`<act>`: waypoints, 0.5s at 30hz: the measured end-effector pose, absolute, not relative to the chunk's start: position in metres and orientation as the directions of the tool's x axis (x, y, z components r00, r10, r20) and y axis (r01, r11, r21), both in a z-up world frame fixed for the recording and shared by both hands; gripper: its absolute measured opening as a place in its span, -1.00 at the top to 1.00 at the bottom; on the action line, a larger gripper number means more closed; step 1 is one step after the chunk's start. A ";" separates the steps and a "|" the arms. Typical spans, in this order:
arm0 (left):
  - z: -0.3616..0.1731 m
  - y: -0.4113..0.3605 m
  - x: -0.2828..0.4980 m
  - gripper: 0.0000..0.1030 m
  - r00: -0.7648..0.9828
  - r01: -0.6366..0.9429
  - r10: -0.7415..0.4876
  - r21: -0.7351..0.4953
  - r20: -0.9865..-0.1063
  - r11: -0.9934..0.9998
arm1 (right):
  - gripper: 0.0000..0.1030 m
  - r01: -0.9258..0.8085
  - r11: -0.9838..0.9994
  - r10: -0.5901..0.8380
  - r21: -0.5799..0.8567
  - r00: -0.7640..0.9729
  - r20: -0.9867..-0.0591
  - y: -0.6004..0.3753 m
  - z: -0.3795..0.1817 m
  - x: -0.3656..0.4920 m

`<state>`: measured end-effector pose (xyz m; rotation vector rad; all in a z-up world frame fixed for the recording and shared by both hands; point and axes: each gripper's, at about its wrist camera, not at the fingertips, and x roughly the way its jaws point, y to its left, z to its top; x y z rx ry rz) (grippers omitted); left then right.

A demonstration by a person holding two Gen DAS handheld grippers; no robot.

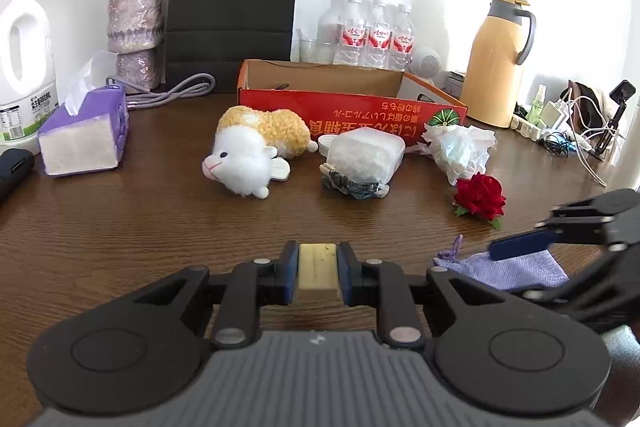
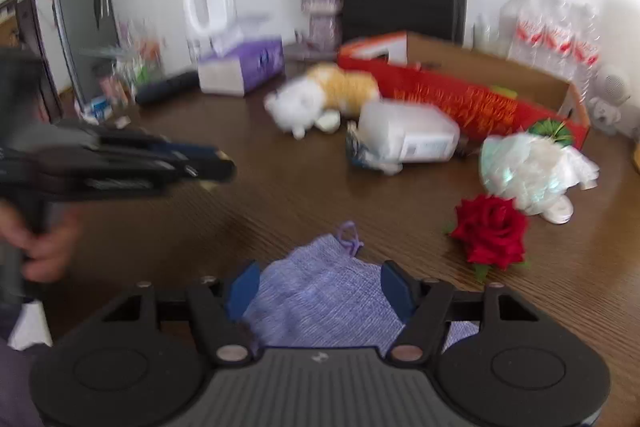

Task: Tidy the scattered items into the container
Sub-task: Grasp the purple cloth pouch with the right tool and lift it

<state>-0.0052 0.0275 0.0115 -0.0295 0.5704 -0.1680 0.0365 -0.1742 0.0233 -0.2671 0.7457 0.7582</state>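
Your left claw (image 1: 319, 273) is pinching a tan block (image 1: 318, 269) above the bench (image 1: 160, 227). Your right claw (image 2: 320, 291) is standing spread around the lilac pouch (image 2: 320, 299) lying on the bench, near the rose (image 2: 490, 231).

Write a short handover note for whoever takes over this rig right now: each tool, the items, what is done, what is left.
Left tool: shut on a tan block.
Right tool: open, purple pouch between its pads.
Red cardboard box: nothing clearly seen inside.
On the table still: plush sheep, white plastic tub, crumpled bag, red rose.
Left: block first, then everything else.
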 end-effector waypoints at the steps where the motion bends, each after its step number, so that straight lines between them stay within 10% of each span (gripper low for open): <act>1: 0.012 0.028 -0.006 0.59 0.829 0.146 -0.161 -0.072 -0.535 0.987 | -0.21 -0.707 0.707 0.509 0.018 0.492 -0.706 -0.171 0.020 0.040; 6: 0.012 0.027 -0.006 0.59 0.829 0.129 -0.143 -0.065 -0.541 0.990 | -0.23 -0.698 0.715 0.529 0.046 0.497 -0.688 -0.179 0.012 0.037; 11: 0.016 0.016 -0.008 0.59 0.840 0.149 -0.155 -0.054 -0.520 0.987 | 0.69 -0.675 0.736 0.513 0.051 0.508 -0.692 -0.169 0.015 0.029; 15: 0.023 0.005 -0.020 0.59 0.861 0.168 -0.165 -0.037 -0.480 0.985 | 0.77 -0.653 0.757 0.487 0.029 0.534 -0.691 -0.163 0.017 0.020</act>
